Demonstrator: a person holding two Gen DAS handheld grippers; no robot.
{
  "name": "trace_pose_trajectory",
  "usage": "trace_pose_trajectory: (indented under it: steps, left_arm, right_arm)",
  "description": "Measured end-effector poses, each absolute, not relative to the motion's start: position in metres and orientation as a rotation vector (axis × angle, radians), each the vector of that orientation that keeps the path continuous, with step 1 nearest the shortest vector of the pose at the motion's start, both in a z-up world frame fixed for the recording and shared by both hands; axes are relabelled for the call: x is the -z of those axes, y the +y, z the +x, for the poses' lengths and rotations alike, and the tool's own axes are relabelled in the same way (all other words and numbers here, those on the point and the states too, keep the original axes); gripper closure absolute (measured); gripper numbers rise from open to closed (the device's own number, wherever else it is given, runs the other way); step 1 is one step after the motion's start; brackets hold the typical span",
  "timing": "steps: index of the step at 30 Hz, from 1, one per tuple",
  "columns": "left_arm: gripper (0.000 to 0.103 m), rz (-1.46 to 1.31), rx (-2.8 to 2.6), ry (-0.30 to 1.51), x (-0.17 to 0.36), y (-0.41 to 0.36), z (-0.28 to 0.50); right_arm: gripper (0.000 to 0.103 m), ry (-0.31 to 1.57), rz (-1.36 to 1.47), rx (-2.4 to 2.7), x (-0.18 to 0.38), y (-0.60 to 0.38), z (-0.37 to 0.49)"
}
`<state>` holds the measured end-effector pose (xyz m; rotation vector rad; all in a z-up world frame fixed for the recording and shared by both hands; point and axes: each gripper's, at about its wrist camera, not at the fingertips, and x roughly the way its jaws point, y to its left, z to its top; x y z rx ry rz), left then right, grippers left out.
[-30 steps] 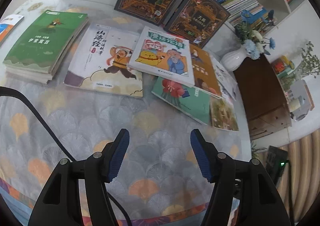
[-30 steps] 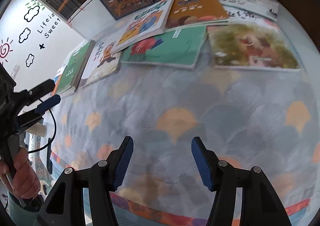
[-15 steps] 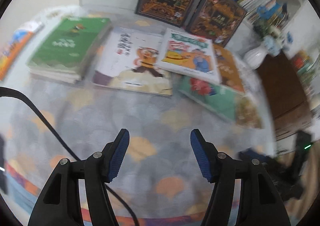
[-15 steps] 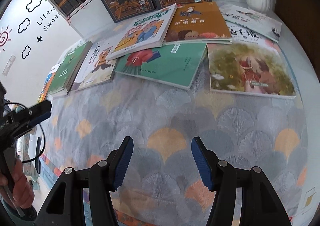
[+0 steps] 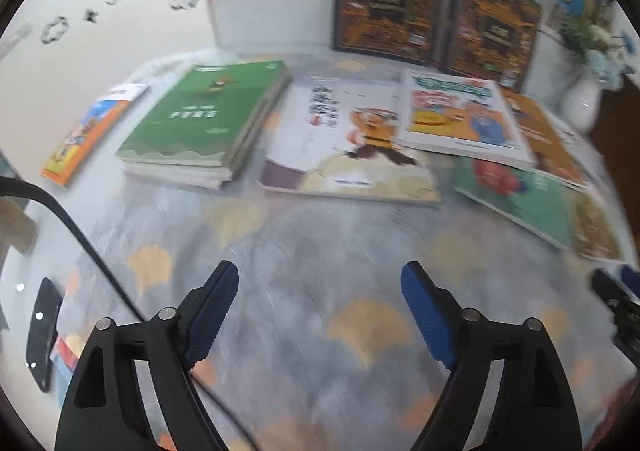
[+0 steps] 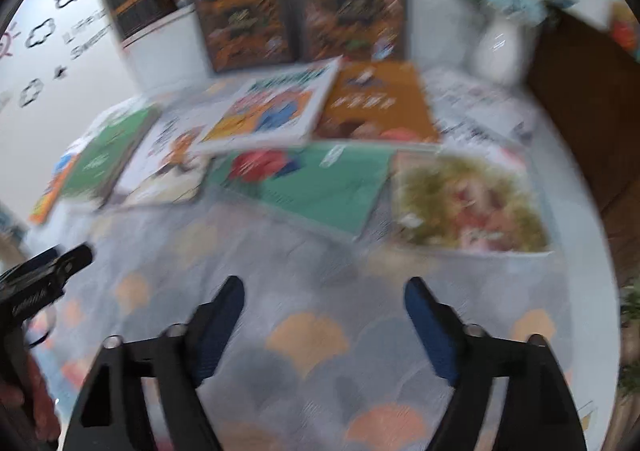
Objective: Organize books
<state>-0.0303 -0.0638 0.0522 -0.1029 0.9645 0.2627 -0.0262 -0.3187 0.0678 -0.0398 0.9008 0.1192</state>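
Book covers blurred (titles unreadable); teal book partly hidden.

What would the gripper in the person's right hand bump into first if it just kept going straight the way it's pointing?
Probably the teal-green book. The right gripper is open, empty, above bare patterned tablecloth, and that book lies straight ahead between its fingers. The picture is blurred, so depth is uncertain; angled lower, it would meet cloth first.

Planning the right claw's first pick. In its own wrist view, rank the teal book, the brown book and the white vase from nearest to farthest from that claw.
1. Teal book: flat on the cloth, just ahead of the right claw.
2. Brown book: lying behind the teal one.
3. White vase: far back, to the right.
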Motion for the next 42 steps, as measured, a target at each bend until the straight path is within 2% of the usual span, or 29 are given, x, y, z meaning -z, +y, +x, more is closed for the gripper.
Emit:
trace_pose_trajectory:
  steps: [3,6,12,15,17,19,22,25,26,27,28,32,42]
  left_arm:
    - [0.023,-0.193,-0.259,0.964,-0.043,-0.056,-0.017]
    - [0.021,-0.137,-0.31,0.934,-0.035,-0.062,-0.014]
    - [0.021,-0.108,-0.285,1.004,-0.007,-0.074,-0.016]
    - [0.02,-0.135,-0.298,0.968,-0.004,-0.074,-0.026]
    - [0.015,-0.133,-0.31,0.952,-0.002,-0.074,-0.029]
    - [0.0,-0.143,-0.322,0.96,0.002,-0.071,-0.027]
    - [0.0,-0.149,-0.301,0.988,0.003,-0.065,-0.018]
    - [0.0,-0.034,-0.223,0.996,-0.001,-0.07,-0.019]
    - [0.0,0.007,-0.185,0.988,-0.001,-0.071,-0.021]
    - [0.0,0.031,-0.155,0.978,0.0,-0.069,-0.02]
    - [0.0,0.053,-0.12,0.962,0.001,-0.068,-0.021]
    - [0.0,-0.04,-0.063,0.988,0.003,-0.054,-0.013]
    - [0.0,0.023,0.0,0.961,0.004,-0.058,-0.02]
  right_arm:
    - [0.021,0.866,-0.146,-0.106,-0.044,-0.302,-0.021]
    - [0.021,0.869,-0.13,-0.131,-0.032,-0.297,-0.016]
    - [0.021,0.887,-0.145,-0.144,-0.021,-0.29,-0.017]
    - [0.021,0.898,-0.104,-0.148,-0.02,-0.293,-0.018]
    - [0.021,0.909,-0.096,-0.129,-0.018,-0.295,-0.017]
    - [0.021,0.925,-0.058,-0.112,-0.018,-0.297,-0.014]
    - [0.021,0.954,-0.002,-0.073,-0.015,-0.293,-0.008]
    - [0.021,0.95,0.015,-0.051,-0.016,-0.285,-0.01]
    - [0.016,0.965,0.006,-0.056,-0.014,-0.281,-0.009]
    - [0.004,0.993,-0.008,-0.064,-0.009,-0.278,-0.008]
    - [0.0,1.028,-0.05,-0.066,-0.002,-0.271,-0.007]
    - [0.0,1.015,-0.09,-0.067,-0.003,-0.261,-0.007]
    - [0.0,0.941,-0.035,0.03,-0.001,-0.26,-0.027]
